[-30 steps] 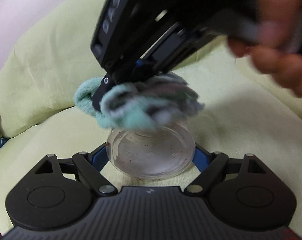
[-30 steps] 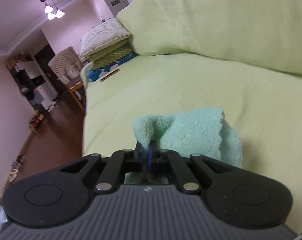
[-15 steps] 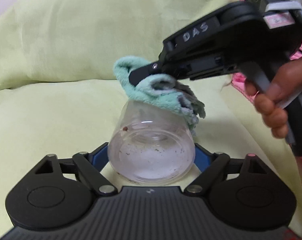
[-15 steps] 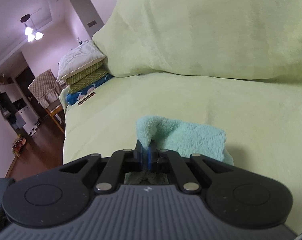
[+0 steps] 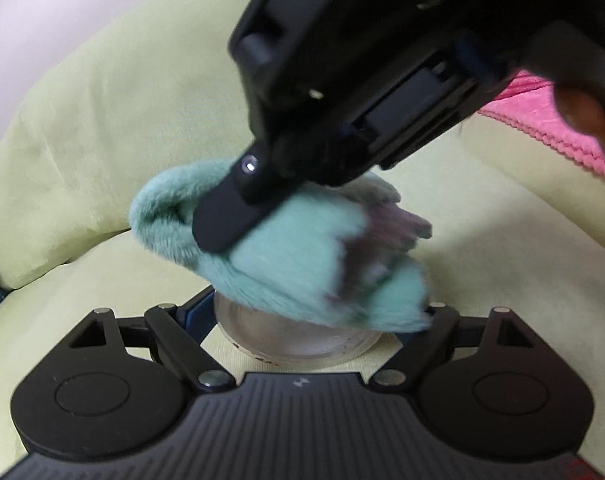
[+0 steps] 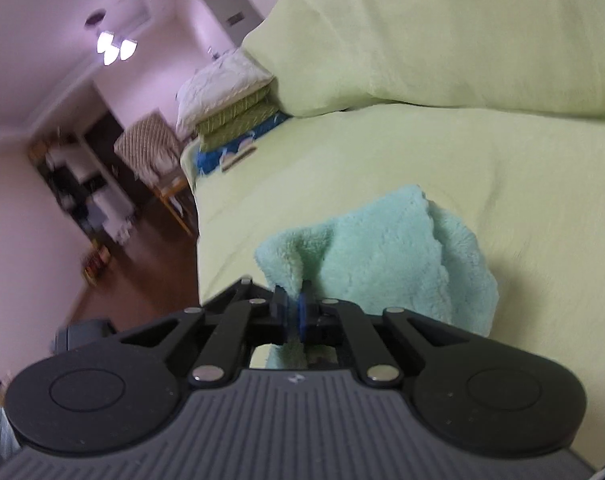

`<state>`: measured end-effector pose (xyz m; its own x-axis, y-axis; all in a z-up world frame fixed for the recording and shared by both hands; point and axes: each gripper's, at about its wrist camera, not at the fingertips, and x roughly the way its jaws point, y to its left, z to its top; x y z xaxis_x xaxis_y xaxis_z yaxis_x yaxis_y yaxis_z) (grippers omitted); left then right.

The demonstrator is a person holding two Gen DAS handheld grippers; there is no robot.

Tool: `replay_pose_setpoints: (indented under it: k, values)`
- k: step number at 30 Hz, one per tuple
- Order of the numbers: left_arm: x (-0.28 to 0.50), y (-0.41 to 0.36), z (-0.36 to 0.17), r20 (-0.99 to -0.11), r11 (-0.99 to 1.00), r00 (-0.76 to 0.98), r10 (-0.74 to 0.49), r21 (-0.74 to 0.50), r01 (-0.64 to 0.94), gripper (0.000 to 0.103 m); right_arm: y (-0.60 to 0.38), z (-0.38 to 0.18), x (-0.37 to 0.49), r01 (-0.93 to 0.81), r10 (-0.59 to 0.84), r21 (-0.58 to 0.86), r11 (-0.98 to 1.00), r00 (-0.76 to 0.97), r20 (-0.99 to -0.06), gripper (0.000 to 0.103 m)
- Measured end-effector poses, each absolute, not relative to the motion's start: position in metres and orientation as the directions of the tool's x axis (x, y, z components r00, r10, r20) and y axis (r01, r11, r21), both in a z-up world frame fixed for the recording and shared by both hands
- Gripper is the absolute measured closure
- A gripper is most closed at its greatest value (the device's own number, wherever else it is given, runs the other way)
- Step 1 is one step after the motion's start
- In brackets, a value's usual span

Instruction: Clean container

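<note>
Item: clear glass jar, speckled, clamped between left gripper fingers over green sofa cover. Right gripper pinches teal microfibre cloth, pressed on jar. Step: wiping. Next: likely rub around, working grime off.

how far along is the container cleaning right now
Gripping is done: the left gripper holds the clear container, the right gripper clamps the teal cloth. In hand: the cloth presses on the container. Left: reddish specks remain along its lower edge.
</note>
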<state>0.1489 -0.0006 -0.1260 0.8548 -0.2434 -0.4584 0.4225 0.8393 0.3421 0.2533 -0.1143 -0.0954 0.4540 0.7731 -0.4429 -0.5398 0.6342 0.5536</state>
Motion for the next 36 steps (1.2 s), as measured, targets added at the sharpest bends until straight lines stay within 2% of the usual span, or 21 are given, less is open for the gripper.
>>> replay_pose_setpoints:
  k: [8, 11, 12, 15, 17, 20, 23, 26, 28, 32, 36]
  values:
    - [0.146, 0.004, -0.124, -0.453, 0.84, 0.858, -0.241, 0.345, 0.418, 0.017, -0.122, -0.094, 0.294, -0.499, 0.679, 0.462, 0.733, 0.569, -0.463, 0.102]
    - [0.156, 0.003, -0.123, -0.467, 0.856, 0.846, -0.256, 0.297, 0.423, 0.016, -0.135, -0.098, 0.304, -0.452, 0.663, 0.494, 0.743, 0.602, -0.446, 0.103]
    - [0.161, 0.002, -0.123, -0.475, 0.862, 0.839, -0.265, 0.273, 0.427, 0.016, -0.138, -0.1, 0.304, -0.444, 0.661, 0.501, 0.743, 0.608, -0.441, 0.102]
    - [0.171, 0.02, -0.117, -0.519, 0.887, 0.779, -0.353, 0.08, 0.455, 0.013, -0.144, -0.102, 0.297, -0.425, 0.65, 0.511, 0.747, 0.63, -0.425, 0.102]
    - [0.177, 0.028, -0.116, -0.529, 0.89, 0.756, -0.386, 0.003, 0.456, 0.015, -0.151, -0.105, 0.292, -0.399, 0.643, 0.536, 0.744, 0.646, -0.411, 0.102]
    - [0.166, 0.015, -0.118, -0.501, 0.884, 0.801, -0.328, 0.136, 0.448, 0.017, -0.159, -0.103, 0.284, -0.369, 0.635, 0.562, 0.74, 0.659, -0.404, 0.101]
    - [0.155, 0.003, -0.121, -0.471, 0.86, 0.838, -0.277, 0.268, 0.435, 0.017, -0.155, -0.092, 0.268, -0.436, 0.664, 0.527, 0.73, 0.637, -0.393, 0.098]
    - [0.153, 0.002, -0.122, -0.464, 0.854, 0.848, -0.255, 0.304, 0.423, 0.017, -0.146, -0.084, 0.251, -0.517, 0.735, 0.535, 0.668, 0.57, -0.366, 0.098]
    - [0.152, 0.001, -0.124, -0.458, 0.85, 0.859, -0.226, 0.337, 0.404, 0.017, -0.135, -0.083, 0.245, -0.546, 0.753, 0.524, 0.654, 0.537, -0.381, 0.098]
    - [0.149, 0.001, -0.129, -0.466, 0.842, 0.859, -0.211, 0.36, 0.402, 0.017, -0.119, -0.095, 0.251, -0.55, 0.746, 0.504, 0.666, 0.513, -0.425, 0.099]
    - [0.141, 0.006, -0.13, -0.462, 0.835, 0.863, -0.207, 0.376, 0.402, 0.017, -0.12, -0.097, 0.266, -0.523, 0.724, 0.503, 0.688, 0.545, -0.423, 0.101]
